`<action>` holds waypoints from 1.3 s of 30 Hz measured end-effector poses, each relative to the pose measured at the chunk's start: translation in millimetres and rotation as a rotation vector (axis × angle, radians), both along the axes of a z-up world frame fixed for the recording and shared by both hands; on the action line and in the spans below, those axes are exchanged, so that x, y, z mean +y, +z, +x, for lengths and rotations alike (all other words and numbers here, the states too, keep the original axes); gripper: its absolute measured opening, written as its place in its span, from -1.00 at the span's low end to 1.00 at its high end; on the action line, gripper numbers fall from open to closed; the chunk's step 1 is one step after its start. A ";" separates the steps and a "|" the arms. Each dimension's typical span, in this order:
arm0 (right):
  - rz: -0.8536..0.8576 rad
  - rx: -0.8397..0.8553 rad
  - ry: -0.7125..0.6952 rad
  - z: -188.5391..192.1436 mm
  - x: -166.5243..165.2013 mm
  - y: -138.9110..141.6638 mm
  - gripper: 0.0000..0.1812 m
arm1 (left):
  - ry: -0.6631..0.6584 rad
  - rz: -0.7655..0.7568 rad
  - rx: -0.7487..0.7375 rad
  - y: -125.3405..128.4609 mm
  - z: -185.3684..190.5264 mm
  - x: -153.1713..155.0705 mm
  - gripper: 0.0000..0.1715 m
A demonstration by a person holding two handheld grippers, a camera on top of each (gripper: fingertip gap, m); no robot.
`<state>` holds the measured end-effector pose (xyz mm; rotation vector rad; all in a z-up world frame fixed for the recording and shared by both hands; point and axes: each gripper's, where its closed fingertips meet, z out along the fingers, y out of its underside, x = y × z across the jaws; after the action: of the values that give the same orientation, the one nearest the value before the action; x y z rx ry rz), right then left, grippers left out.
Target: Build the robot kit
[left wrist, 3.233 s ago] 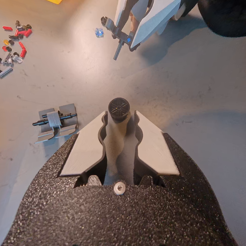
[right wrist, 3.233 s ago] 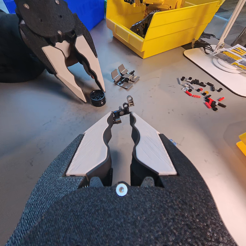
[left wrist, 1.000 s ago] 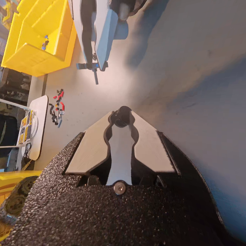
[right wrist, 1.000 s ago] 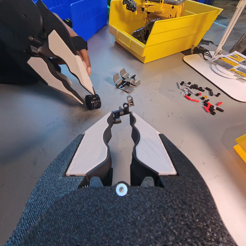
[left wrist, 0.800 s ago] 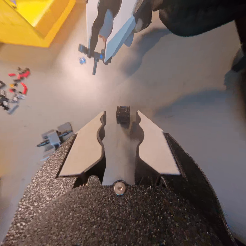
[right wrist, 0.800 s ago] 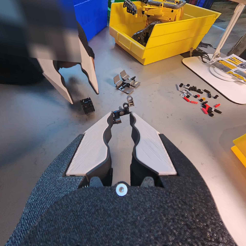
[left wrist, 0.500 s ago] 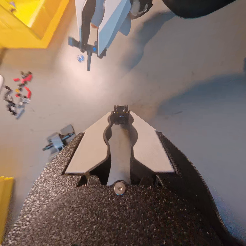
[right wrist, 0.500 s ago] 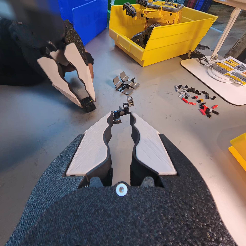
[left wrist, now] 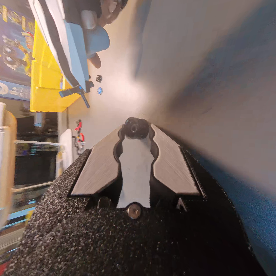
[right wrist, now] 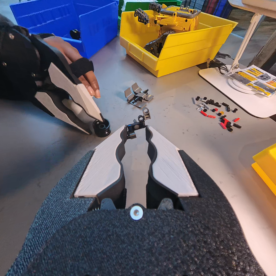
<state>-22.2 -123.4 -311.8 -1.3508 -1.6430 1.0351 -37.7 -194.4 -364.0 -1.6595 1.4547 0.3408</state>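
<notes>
My left gripper [left wrist: 136, 127] is shut on a small black wheel [left wrist: 135, 132], whose hub hole faces the camera. In the right wrist view the left gripper [right wrist: 96, 127] is rolled on its side and holds the wheel [right wrist: 103, 130] down at the grey table. My right gripper [right wrist: 135, 127] is shut on a small black and grey pin-and-connector assembly [right wrist: 138, 122], held just above the table to the right of the wheel. In the left wrist view the right gripper [left wrist: 83, 88] and its assembly [left wrist: 74, 91] are at the upper left.
A grey plate assembly with black pins [right wrist: 138, 97] lies beyond the grippers. Several small red, black and grey pieces [right wrist: 216, 110] lie right of it. A yellow bin [right wrist: 186, 49] holds a yellow tracked model; a blue bin [right wrist: 97, 26], white lamp base [right wrist: 239, 101], second yellow bin [right wrist: 267, 164].
The left gripper let the wheel go on the table, shut on it again across its tread and rolled onto its side. The right gripper still holds its assembly in the same place.
</notes>
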 end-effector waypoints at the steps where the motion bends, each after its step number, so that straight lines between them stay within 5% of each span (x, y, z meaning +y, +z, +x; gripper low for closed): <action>1: 0.000 0.000 0.000 -0.2 0.0 -0.2 -0.73 | 0.009 -0.066 -0.099 2.6 2.0 -3.7 -0.52; 5: -0.004 -0.007 0.001 -0.7 -0.1 -2.6 -0.73 | 0.054 -0.260 -0.417 18.2 -1.0 -9.4 -0.40; 12: -0.012 -0.016 0.003 -1.9 -0.1 -6.2 -0.73 | 0.115 -0.456 -0.532 8.4 -3.9 -8.0 -0.43; 18: -0.031 0.002 -0.011 -0.3 4.4 -1.6 -0.73 | 0.116 -0.536 -0.428 3.7 -6.1 -0.3 -0.32; 31: -0.084 0.026 -0.024 2.6 11.5 3.6 -0.73 | -0.040 -0.738 -0.023 3.3 -11.7 -1.1 -0.43; 39: -0.145 0.038 -0.049 4.1 21.2 2.2 -0.73 | -0.093 -0.781 0.050 -1.1 -7.9 -0.2 -0.46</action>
<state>-18.1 -102.2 -309.7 -1.4497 -1.5240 1.1620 -45.6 -194.6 -365.0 -2.1731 1.8274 -0.2880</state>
